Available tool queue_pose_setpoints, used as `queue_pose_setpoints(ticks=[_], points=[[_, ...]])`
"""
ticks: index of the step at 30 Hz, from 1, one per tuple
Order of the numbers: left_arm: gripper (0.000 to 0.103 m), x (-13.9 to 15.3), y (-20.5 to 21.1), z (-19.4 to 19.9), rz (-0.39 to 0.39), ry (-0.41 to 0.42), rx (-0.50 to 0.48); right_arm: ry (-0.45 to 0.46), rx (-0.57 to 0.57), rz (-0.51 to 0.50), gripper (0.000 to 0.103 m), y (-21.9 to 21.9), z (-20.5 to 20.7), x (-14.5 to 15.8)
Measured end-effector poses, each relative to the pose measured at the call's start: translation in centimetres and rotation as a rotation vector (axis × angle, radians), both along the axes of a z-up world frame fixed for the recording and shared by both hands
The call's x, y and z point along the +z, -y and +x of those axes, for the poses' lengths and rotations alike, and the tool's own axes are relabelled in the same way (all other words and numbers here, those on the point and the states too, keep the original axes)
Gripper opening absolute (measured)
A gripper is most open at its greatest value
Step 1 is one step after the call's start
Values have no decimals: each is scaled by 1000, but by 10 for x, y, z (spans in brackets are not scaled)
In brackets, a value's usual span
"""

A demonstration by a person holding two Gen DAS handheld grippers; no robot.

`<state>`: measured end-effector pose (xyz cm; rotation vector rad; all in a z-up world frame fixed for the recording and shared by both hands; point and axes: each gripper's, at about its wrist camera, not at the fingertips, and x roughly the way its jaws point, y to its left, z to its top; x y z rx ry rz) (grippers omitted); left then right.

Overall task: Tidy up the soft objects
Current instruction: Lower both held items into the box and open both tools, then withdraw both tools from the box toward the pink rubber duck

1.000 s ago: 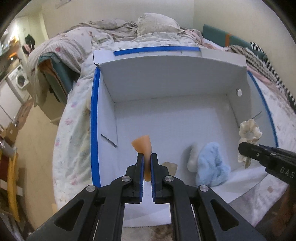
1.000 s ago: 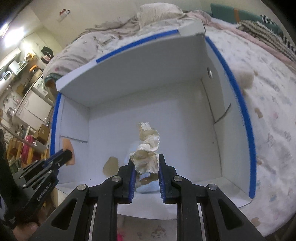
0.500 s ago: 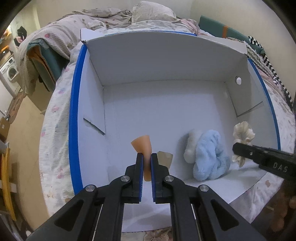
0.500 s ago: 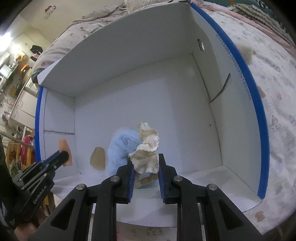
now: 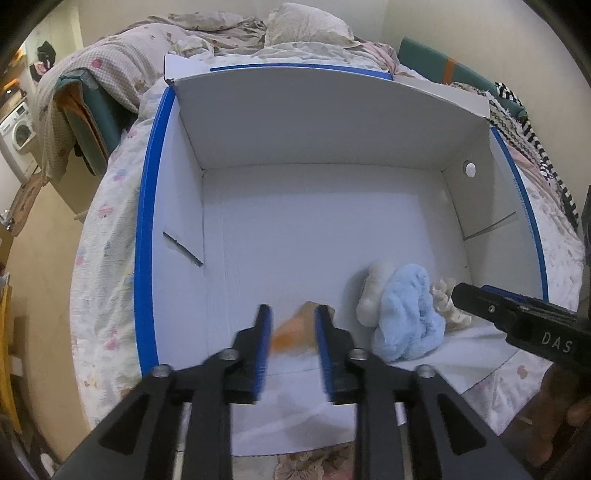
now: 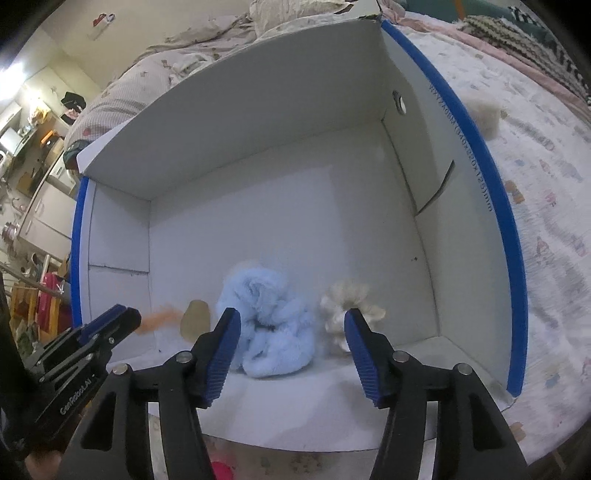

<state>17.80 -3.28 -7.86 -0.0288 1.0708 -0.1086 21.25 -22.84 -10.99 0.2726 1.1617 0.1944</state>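
Observation:
A white box with blue rims [image 5: 147,221] [image 6: 513,258] stands open on the bed. My left gripper [image 5: 291,314] is open over its near edge; a blurred orange soft piece [image 5: 291,332] [image 6: 159,319] shows between the jaws, free of them. My right gripper [image 6: 291,321] is open wide; a cream ruffled scrunchie [image 6: 349,306] [image 5: 448,304] lies on the box floor just beyond its right finger. A fluffy light-blue item [image 5: 410,314] [image 6: 266,317], a cream soft piece [image 5: 373,291] and a tan pad [image 6: 195,319] also lie in the box.
The box sits on a floral bedsheet [image 6: 546,184] with rumpled bedding and a pillow [image 5: 306,26] behind. A beige fluffy item [image 6: 484,114] lies on the sheet right of the box. A washing machine [image 5: 18,129] and furniture stand at left.
Both grippers opened. The orange piece left my left jaws and dropped toward the box floor. The cream scrunchie left my right jaws and now lies in the box. Both grippers moved closer in.

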Motion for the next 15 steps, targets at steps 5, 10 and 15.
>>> queue_pose_setpoints(ticks=[5, 10, 15], points=[[61, 7, -1, -4, 15, 36, 20, -8, -6, 21, 75, 0, 1, 0], [61, 9, 0, -3, 23, 37, 17, -12, 13, 16, 75, -4, 2, -1], [61, 11, -1, -4, 24, 38, 26, -9, 11, 18, 75, -5, 0, -1]])
